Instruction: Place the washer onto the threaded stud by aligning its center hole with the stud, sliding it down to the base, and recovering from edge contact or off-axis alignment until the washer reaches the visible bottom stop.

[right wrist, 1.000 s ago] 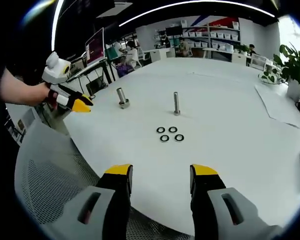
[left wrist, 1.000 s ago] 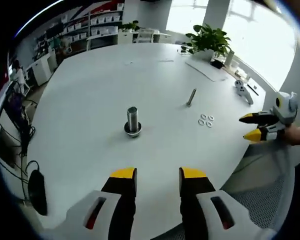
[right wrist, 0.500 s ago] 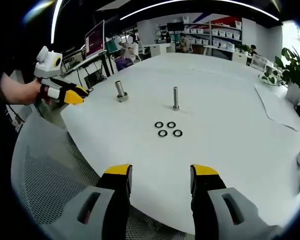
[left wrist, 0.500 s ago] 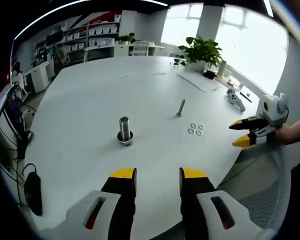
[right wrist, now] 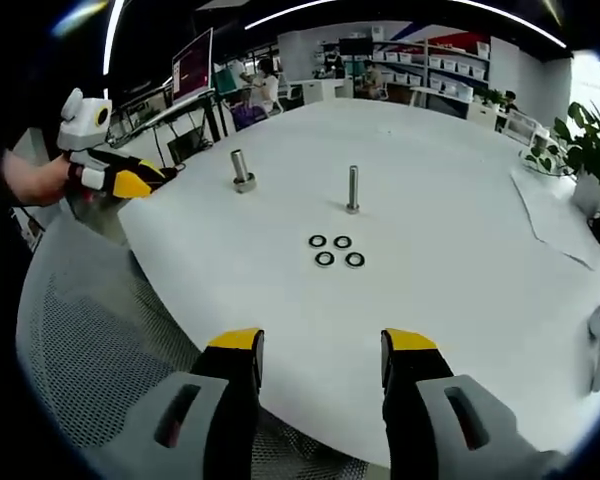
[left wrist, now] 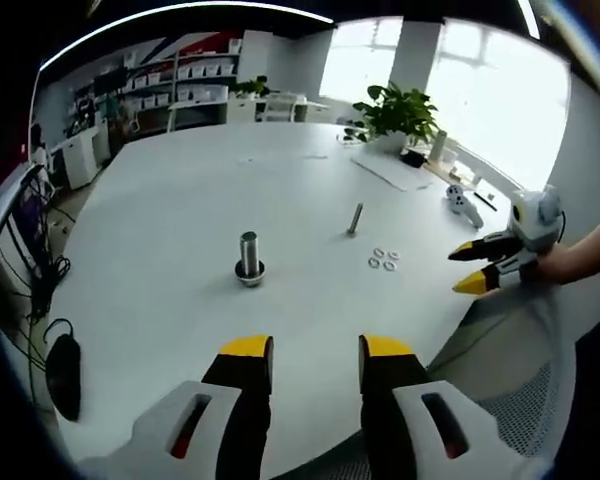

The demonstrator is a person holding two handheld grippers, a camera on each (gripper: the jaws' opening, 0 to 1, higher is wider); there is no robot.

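A large round white table (left wrist: 180, 190) carries everything, and a grey mesh chair back (right wrist: 90, 330) stands at its near edge in the right gripper view. No writing or brand can be read on any item; the shelf bins and the screen in the background are too small and blurred to make out.

The left gripper (left wrist: 315, 348) hangs over the near edge of the table with its yellow-tipped jaws parted and nothing between them. The right gripper (right wrist: 320, 342) is likewise over the near edge, jaws spread wide and empty. Each appears in the other's view, held in a hand just off the table's rim.

A potted plant (left wrist: 395, 105) sits at the far edge beside a flat sheet of paper (left wrist: 395, 168), and a white controller (left wrist: 464, 203) lies near the rim on that side.

The thick threaded stud (left wrist: 249, 256) stands upright on its round base toward the middle of the table. The slimmer stud (left wrist: 354, 217) stands upright well apart from it. Four washers (right wrist: 336, 250) lie flat in a tight cluster on the table just beside the slim stud, on the side toward the right gripper, none of them on either stud.

Against the picture half a second ago, both cameras have drawn back slightly: studs and washers look a little smaller and farther, though they lie in the same arrangement. Both pairs of jaws stand at the same gap as before.
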